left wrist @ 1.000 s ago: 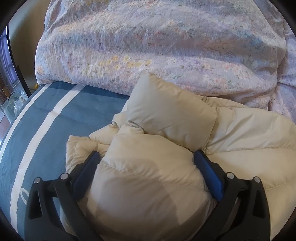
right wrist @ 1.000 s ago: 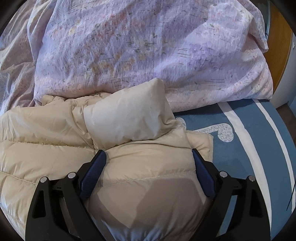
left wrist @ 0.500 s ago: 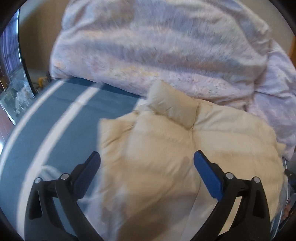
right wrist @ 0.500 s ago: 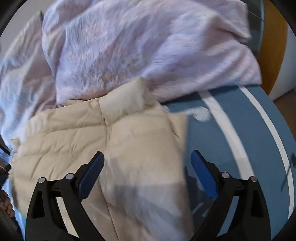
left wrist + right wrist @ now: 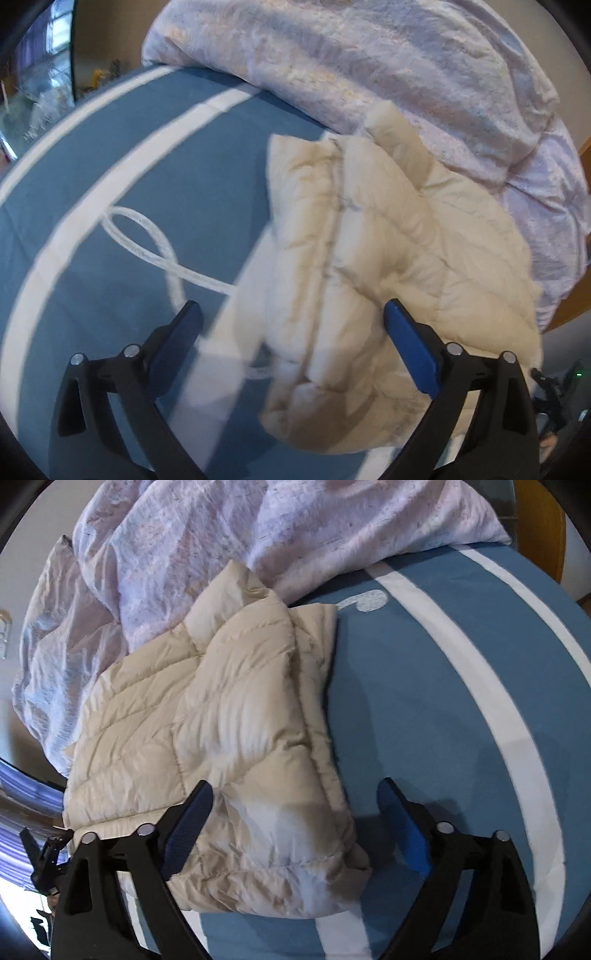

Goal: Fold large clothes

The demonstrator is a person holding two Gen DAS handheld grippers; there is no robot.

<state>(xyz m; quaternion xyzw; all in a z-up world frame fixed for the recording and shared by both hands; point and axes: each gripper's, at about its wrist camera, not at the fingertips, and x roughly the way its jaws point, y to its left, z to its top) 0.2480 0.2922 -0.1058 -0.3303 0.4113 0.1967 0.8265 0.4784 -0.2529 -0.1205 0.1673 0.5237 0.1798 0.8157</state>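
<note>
A cream puffy down jacket lies folded into a thick rectangle on a blue bed cover. In the right wrist view the jacket fills the left and middle. My left gripper is open and empty, raised above the jacket's left edge. My right gripper is open and empty, raised above the jacket's near right corner. Neither gripper touches the jacket.
A lilac floral duvet is heaped behind the jacket and against its far edge; it also shows in the right wrist view. The blue cover has white stripes. The other gripper shows at the left edge. Wooden furniture stands far right.
Both grippers have pulled back and up off the jacket, which they were pressing into one second ago. The jacket now lies folded flat, seen from farther away.
</note>
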